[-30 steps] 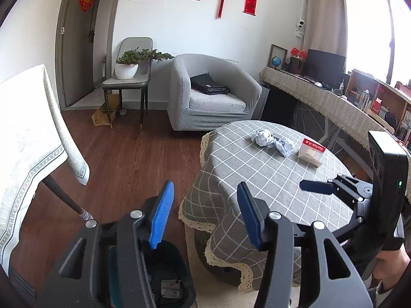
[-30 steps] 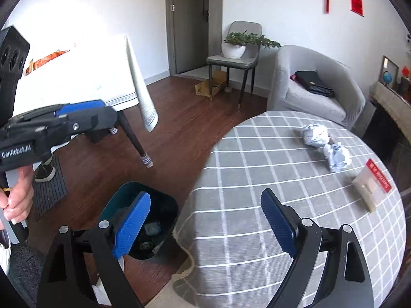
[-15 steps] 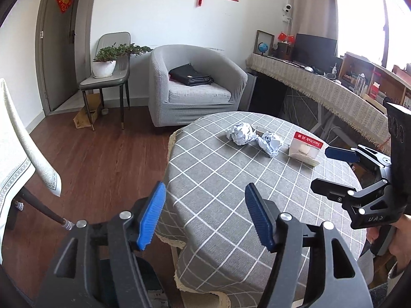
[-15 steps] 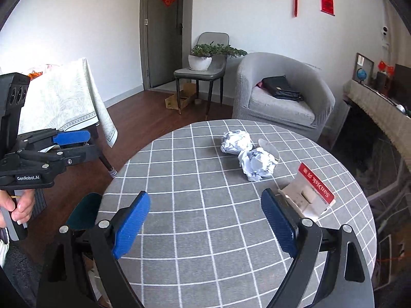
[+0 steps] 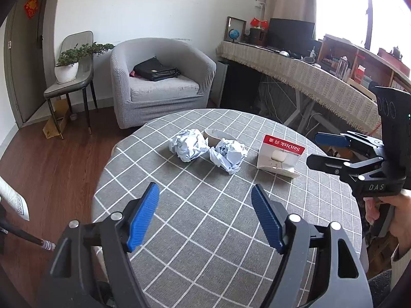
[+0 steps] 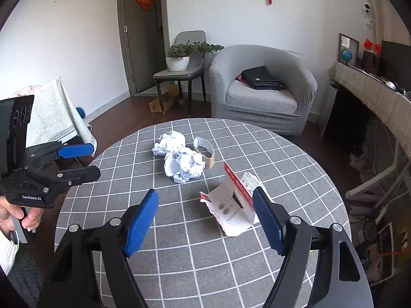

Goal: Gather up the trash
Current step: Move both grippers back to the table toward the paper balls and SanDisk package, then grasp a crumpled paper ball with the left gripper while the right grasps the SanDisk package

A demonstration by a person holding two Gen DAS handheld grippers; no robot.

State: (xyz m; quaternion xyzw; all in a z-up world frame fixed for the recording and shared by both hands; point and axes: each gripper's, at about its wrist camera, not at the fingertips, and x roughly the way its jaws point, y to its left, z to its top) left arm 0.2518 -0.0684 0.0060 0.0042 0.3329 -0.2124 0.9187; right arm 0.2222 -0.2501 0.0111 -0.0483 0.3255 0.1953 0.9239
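Two crumpled paper balls (image 5: 188, 145) (image 5: 230, 154) lie mid-table on the grey checked tablecloth (image 5: 195, 231), a cardboard tape ring (image 5: 217, 136) just behind them. A white and red SanDisk package (image 5: 278, 155) stands to their right. My left gripper (image 5: 205, 190) hovers over the near table edge, its jaws opening with nothing between them. My right gripper (image 6: 205, 191) is closing, also empty; the torn package (image 6: 231, 205) lies just ahead by its right finger, not pressed. The paper balls (image 6: 183, 165) and ring (image 6: 205, 151) sit further off. Each gripper shows in the other's view (image 5: 313, 148) (image 6: 95, 161).
A grey armchair (image 5: 159, 87) with a black bag stands behind the table, and a chair with a potted plant (image 5: 68, 64) to its left. A cloth-covered sideboard (image 5: 308, 77) runs along the right. A white-clothed table (image 6: 56, 113) stands left, over wooden floor (image 5: 51, 166).
Both views have swung from the floor and its teal bin to the round table; the bin has left view. The left jaws have widened and the right jaws have narrowed a little.
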